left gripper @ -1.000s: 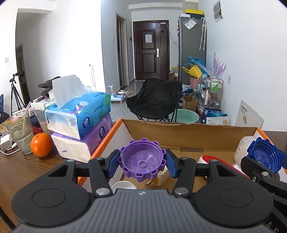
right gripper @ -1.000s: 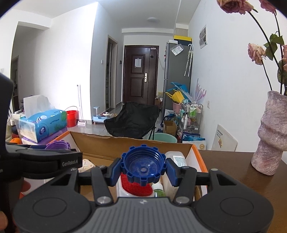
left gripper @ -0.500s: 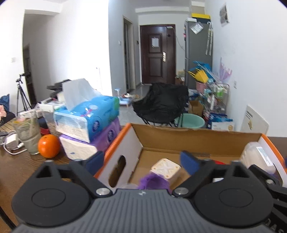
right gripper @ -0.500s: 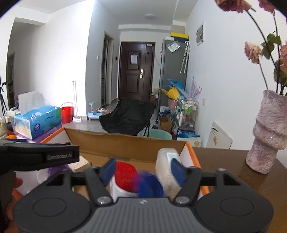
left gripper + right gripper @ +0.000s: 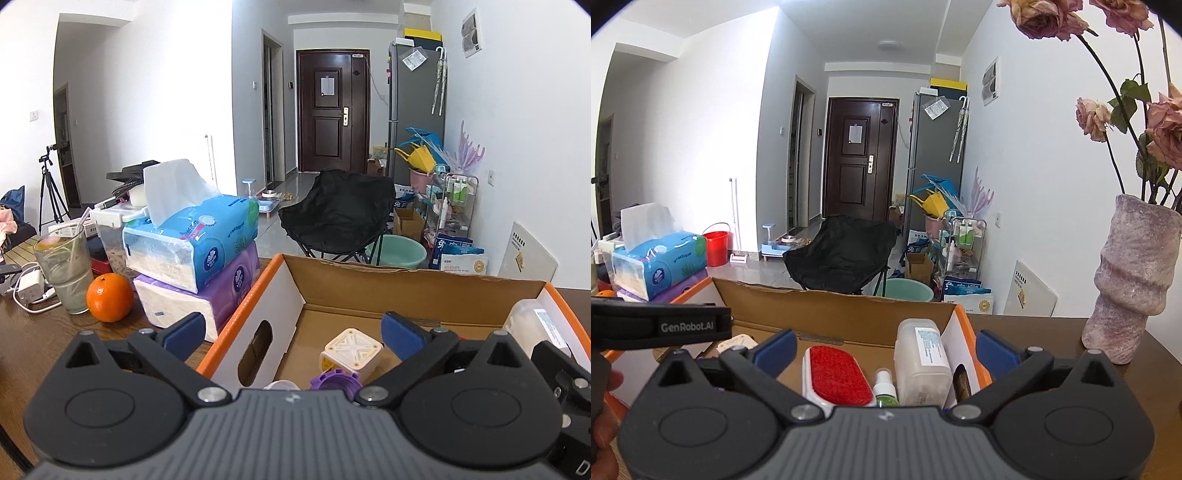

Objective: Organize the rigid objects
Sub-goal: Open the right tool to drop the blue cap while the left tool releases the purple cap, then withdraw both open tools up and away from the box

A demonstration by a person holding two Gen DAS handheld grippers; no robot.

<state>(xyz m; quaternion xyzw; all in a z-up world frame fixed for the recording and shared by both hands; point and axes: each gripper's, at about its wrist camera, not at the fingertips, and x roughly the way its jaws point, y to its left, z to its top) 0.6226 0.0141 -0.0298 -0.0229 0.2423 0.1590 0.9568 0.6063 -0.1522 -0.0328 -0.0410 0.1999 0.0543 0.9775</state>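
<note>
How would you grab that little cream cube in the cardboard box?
Probably come straight down from above with the left gripper, jaws wide as they are now, and pinch two opposite flat sides of the cream plastic cube. It sits level on the floor of the cardboard box with its patterned top up. The purple ridged cap lies close at its near edge, so avoid that side.

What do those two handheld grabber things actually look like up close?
Both look alike. The left gripper and right gripper each have a ribbed dark grey body, two black angular linkage arms with round discs and silver pivot screws, and blue finger pads. From the right wrist view, the left one's side reads "GenRobot.AI" in white. No cables show.
</note>
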